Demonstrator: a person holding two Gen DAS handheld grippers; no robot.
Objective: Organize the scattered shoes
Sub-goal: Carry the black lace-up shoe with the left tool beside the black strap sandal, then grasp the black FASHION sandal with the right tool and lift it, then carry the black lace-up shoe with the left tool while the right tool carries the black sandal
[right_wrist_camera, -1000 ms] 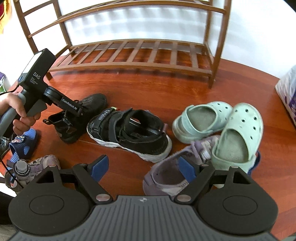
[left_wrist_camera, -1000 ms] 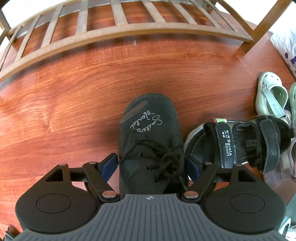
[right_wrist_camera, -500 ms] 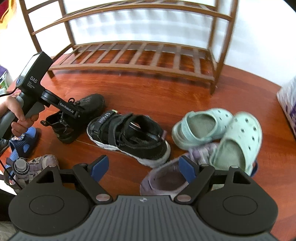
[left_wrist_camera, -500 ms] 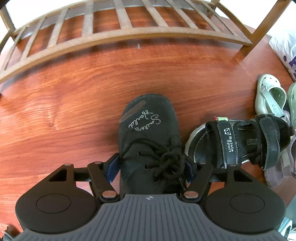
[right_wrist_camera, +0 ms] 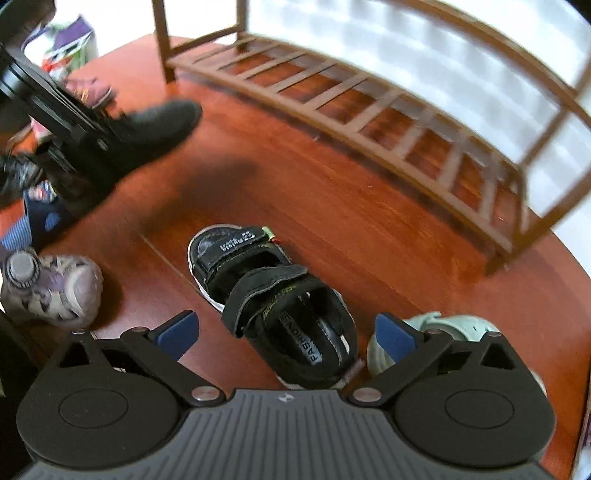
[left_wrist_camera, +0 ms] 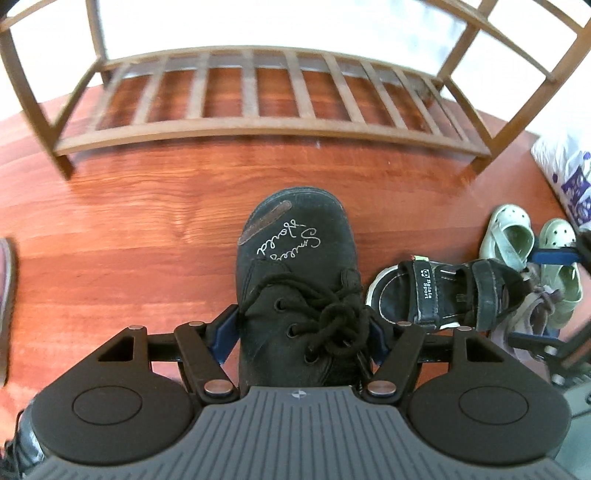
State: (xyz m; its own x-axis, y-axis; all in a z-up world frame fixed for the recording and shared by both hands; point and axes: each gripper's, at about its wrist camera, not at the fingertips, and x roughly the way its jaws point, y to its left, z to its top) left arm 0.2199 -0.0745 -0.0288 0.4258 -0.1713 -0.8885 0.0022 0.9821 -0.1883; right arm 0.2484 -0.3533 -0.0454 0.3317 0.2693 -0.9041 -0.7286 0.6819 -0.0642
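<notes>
Between left fingers point(left_wrist_camera: 301, 332): black "Smiles" lace-up shoe point(left_wrist_camera: 295, 266), clamped | right fingers point(right_wrist_camera: 286, 332): spread, straddling "FASHION" sandal point(right_wrist_camera: 273, 302)

One black lace-up shoe point(left_wrist_camera: 295, 280), one black strap sandal point(right_wrist_camera: 273, 299), two pale green clogs point(left_wrist_camera: 508, 238) point(left_wrist_camera: 559, 258), two lilac sneakers point(right_wrist_camera: 55, 288) point(left_wrist_camera: 528, 314), one blue sandal point(right_wrist_camera: 40, 218), one wooden shoe rack point(left_wrist_camera: 258, 129), two grippers point(left_wrist_camera: 301, 332) point(right_wrist_camera: 286, 332)

Bright daylight blows out the wall point(left_wrist_camera: 280, 22) at twelve o'clock; the right wrist view is motion-blurred, fisheye edges bent.
</notes>
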